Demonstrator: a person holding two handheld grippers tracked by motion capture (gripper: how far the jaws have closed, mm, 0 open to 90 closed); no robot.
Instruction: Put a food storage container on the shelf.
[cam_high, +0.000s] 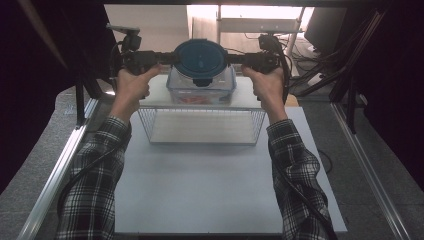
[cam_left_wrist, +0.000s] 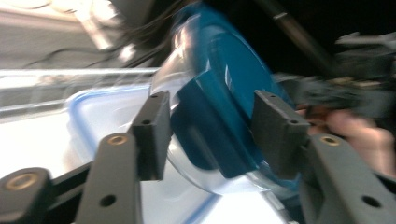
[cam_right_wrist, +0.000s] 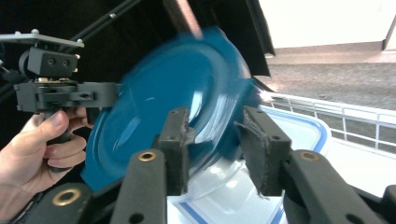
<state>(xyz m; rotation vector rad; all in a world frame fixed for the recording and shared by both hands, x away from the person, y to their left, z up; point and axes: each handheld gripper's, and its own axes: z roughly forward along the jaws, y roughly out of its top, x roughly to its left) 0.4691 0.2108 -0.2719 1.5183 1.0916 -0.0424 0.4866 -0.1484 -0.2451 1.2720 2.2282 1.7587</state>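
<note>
A round clear container with a dark blue lid (cam_high: 200, 57) rests on top of a rectangular clear box with a blue-rimmed lid (cam_high: 200, 91). My left gripper (cam_high: 170, 57) meets the round lid's left edge and my right gripper (cam_high: 232, 59) its right edge. In the left gripper view the jaws of the left gripper (cam_left_wrist: 212, 135) sit around a blue lid latch (cam_left_wrist: 210, 126), pads against its sides. In the right gripper view the right gripper (cam_right_wrist: 212, 149) has the blue lid's rim (cam_right_wrist: 177, 88) between its pads. Both close views are blurred.
The rectangular box stands on a white wire rack (cam_high: 200, 125) at the far side of the white table (cam_high: 210, 185). Metal rails (cam_high: 60, 165) run along both table sides. Dark frame posts and cables stand behind, right of the rack.
</note>
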